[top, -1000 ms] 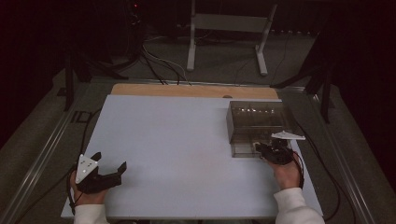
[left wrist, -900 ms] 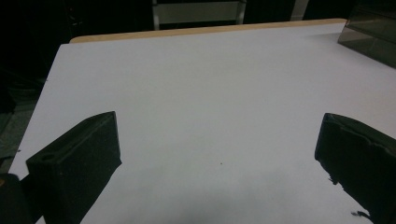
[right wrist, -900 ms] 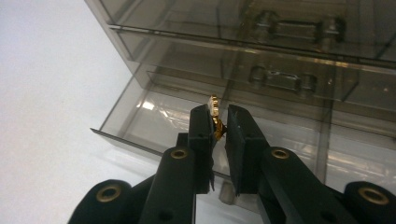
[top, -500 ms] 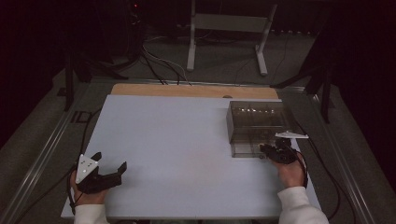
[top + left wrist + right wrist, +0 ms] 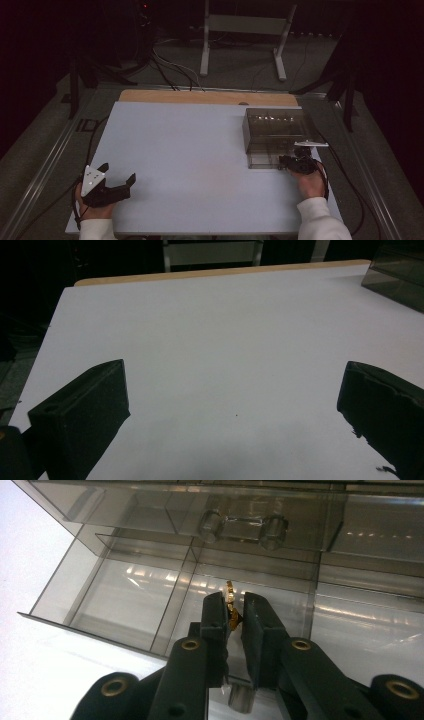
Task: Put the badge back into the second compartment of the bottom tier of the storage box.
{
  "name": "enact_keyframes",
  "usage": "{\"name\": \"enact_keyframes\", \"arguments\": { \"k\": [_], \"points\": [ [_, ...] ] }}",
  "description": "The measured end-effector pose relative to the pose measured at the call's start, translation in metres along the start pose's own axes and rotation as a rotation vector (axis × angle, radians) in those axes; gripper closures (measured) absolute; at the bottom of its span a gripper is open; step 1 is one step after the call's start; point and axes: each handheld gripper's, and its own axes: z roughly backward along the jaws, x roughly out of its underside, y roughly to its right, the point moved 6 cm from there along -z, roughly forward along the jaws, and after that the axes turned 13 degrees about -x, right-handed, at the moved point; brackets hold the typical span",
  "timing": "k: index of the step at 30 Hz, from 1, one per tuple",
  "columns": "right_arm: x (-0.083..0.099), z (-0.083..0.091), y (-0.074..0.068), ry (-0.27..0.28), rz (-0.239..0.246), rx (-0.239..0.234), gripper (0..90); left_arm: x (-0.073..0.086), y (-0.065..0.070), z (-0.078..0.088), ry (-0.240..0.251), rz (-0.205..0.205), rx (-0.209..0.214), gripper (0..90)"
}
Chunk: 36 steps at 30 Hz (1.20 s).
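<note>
A smoky clear drawer box (image 5: 277, 127) stands at the table's right, with its bottom drawer (image 5: 262, 160) pulled out. My right gripper (image 5: 284, 161) hovers at that drawer's front. In the right gripper view the jaws (image 5: 234, 605) are shut on a small gold toothed piece (image 5: 230, 592), above the drawer's divided compartments (image 5: 125, 600). A shut drawer with a clear handle (image 5: 242, 525) sits just above. My left gripper (image 5: 118, 172) rests at the table's near left corner, open, with nothing but bare white table (image 5: 225, 340) between its jaws (image 5: 235, 385).
The white table top (image 5: 190, 150) has a wooden strip (image 5: 200, 96) along its far edge. Cables (image 5: 172, 70) and a metal stand (image 5: 245, 30) lie on the dark floor beyond. The drawer box's corner (image 5: 400, 277) shows far right in the left gripper view.
My right gripper has edged slightly to the right at the open drawer's front. The left gripper has stayed where it was.
</note>
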Motion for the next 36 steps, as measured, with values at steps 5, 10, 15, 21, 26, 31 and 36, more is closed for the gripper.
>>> {"name": "enact_keyframes", "arguments": {
  "k": [5,10,15,21,26,31,36],
  "points": [
    [0.000,-0.004,0.001,-0.006,-0.004,-0.008,80.1,0.000,0.000,0.000,0.000,0.002,0.000,0.7],
    [0.000,-0.006,0.004,-0.014,-0.017,-0.009,79.2,0.000,0.000,0.000,0.000,0.001,0.000,0.7],
    [0.000,-0.005,0.008,-0.010,-0.018,0.014,69.7,0.000,0.000,0.000,-0.001,0.002,0.000,0.7],
    [-0.004,0.002,0.007,0.043,-0.006,0.031,55.8,0.000,0.000,0.000,0.000,0.002,0.000,0.7],
    [-0.008,0.009,0.001,0.085,0.033,0.043,44.9,0.000,0.000,0.000,-0.001,0.002,0.000,0.7],
    [-0.010,0.014,-0.006,0.121,0.066,0.040,35.1,0.000,0.000,0.000,-0.001,0.001,0.000,0.7],
    [-0.012,0.018,-0.014,0.156,0.088,0.035,23.2,0.000,0.000,0.000,0.000,0.001,0.000,0.7]
  ]
}}
